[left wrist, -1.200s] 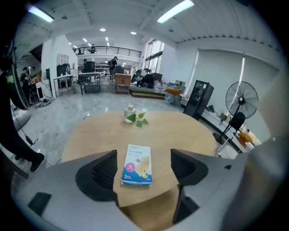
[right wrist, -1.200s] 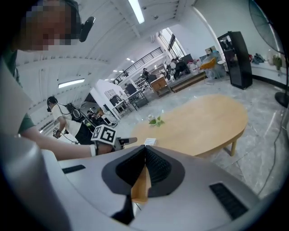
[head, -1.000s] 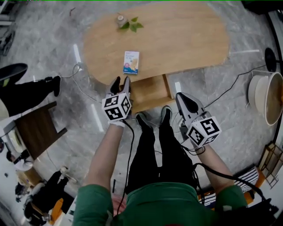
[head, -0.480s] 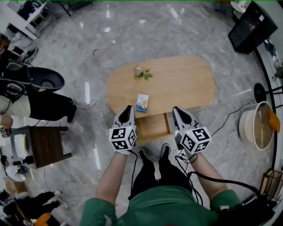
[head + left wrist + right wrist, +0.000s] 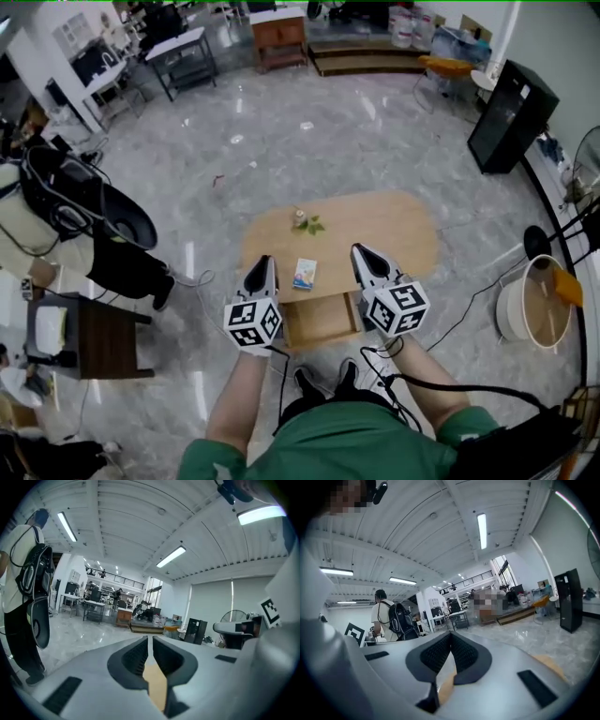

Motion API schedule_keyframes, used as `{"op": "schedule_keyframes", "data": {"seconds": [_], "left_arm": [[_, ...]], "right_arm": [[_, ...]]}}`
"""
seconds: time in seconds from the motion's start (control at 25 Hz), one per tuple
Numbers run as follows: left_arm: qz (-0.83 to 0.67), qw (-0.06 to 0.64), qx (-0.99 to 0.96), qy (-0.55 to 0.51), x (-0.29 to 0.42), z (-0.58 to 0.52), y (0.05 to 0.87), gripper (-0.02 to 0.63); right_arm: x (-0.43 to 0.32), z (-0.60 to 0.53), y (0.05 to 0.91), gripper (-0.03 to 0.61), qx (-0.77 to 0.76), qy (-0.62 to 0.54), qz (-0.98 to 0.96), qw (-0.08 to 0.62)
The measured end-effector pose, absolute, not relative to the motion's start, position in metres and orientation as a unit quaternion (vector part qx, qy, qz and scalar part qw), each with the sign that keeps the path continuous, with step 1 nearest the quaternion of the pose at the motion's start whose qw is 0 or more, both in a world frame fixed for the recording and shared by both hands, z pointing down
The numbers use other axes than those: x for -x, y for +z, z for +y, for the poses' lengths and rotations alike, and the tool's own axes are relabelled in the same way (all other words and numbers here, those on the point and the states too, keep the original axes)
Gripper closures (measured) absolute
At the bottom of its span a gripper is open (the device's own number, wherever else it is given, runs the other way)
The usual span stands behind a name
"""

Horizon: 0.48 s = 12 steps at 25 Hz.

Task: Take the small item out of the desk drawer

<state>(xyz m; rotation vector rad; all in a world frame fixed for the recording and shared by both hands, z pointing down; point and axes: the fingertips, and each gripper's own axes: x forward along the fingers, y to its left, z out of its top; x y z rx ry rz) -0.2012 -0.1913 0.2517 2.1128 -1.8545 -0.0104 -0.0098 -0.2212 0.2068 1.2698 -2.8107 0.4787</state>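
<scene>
The small white and blue box (image 5: pixel 305 273) lies on the oval wooden desk (image 5: pixel 384 232), near its front edge. Just below it the desk drawer (image 5: pixel 322 319) stands pulled out, and its inside looks bare. My left gripper (image 5: pixel 262 265) is held high in the air left of the box, shut, with nothing between its pads (image 5: pixel 149 641). To the right of the box, at the same height, my right gripper (image 5: pixel 364 255) is also shut and empty (image 5: pixel 451 637). Both gripper views look level across the hall, with only a sliver of desk showing below the jaws.
A small potted sprig (image 5: pixel 305 221) stands at the desk's far edge. A person with a backpack (image 5: pixel 70 202) stands at the left beside a dark side table (image 5: pixel 101 339). A white tub (image 5: pixel 532 309) and a black cabinet (image 5: pixel 511 117) are at the right. Cables trail over the marble floor.
Both grippers have risen well above the desk and now point almost level. The left jaws, slightly apart near the box before, are now shut. The box stays on the desktop.
</scene>
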Motion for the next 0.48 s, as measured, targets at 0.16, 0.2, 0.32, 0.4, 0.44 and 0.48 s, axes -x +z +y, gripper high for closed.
{"op": "schedule_keyframes", "data": {"seconds": [0.16, 0.2, 0.32, 0.4, 0.44, 0.48], "left_arm": [[-0.652, 0.141, -0.744, -0.023, 0.201, -0.179, 0.215, 0.566], [-0.652, 0.134, -0.746, -0.026, 0.2, -0.176, 0.207, 0.566], [-0.65, 0.11, -0.751, -0.028, 0.196, -0.166, 0.183, 0.566], [-0.651, 0.094, -0.753, -0.03, 0.195, -0.158, 0.17, 0.566], [-0.65, 0.087, -0.754, -0.032, 0.194, -0.155, 0.163, 0.566], [-0.65, 0.079, -0.755, -0.035, 0.193, -0.154, 0.155, 0.566]], "right_arm": [[0.014, -0.209, 0.173, 0.555, -0.405, 0.127, -0.906, -0.005], [0.015, -0.205, 0.166, 0.555, -0.404, 0.12, -0.907, -0.009], [0.015, -0.194, 0.147, 0.555, -0.406, 0.101, -0.908, -0.016], [0.012, -0.187, 0.136, 0.555, -0.409, 0.09, -0.908, -0.023], [0.01, -0.184, 0.13, 0.555, -0.411, 0.083, -0.908, -0.027], [0.008, -0.182, 0.123, 0.555, -0.412, 0.076, -0.907, -0.033]]}}
